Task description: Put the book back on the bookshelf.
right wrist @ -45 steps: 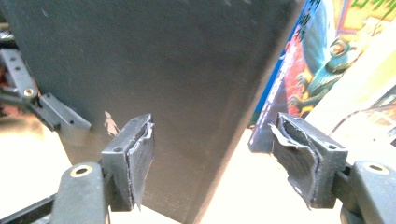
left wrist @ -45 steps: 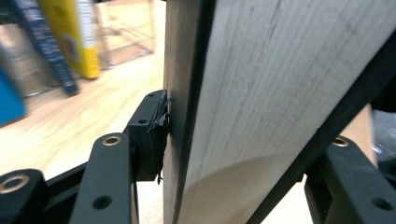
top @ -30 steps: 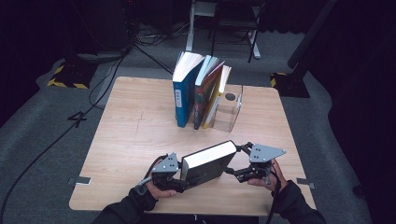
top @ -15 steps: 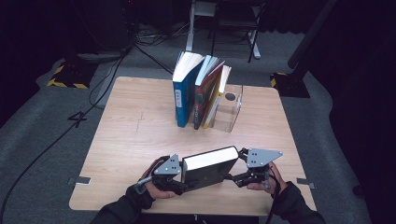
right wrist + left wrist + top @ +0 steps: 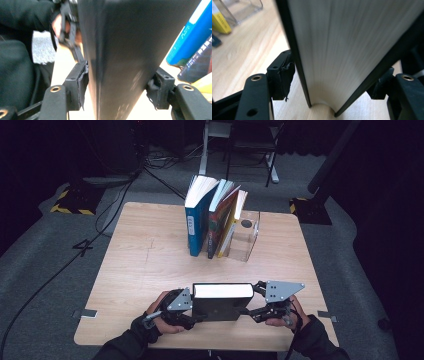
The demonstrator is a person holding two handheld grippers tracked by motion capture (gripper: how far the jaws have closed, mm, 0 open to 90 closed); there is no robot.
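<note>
While both hand-held grippers [image 5: 197, 307] [image 5: 250, 302] clasp it | black book [image 5: 222, 301] now stands upright.

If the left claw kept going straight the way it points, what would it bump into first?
The black book. It stands between the left claw's jaws, page edge facing it, so that edge would meet the claw's body almost at once. Past the book, the right claw points back from the other end.

Book [image 5: 220, 300] stands on edge on the bench [image 5: 140, 270] between the left gripper [image 5: 192, 312] and the right gripper [image 5: 252, 302], one at each end; beyond both grippers, well apart, a row of books [image 5: 212, 217] leans against a clear holder [image 5: 246, 240].
</note>
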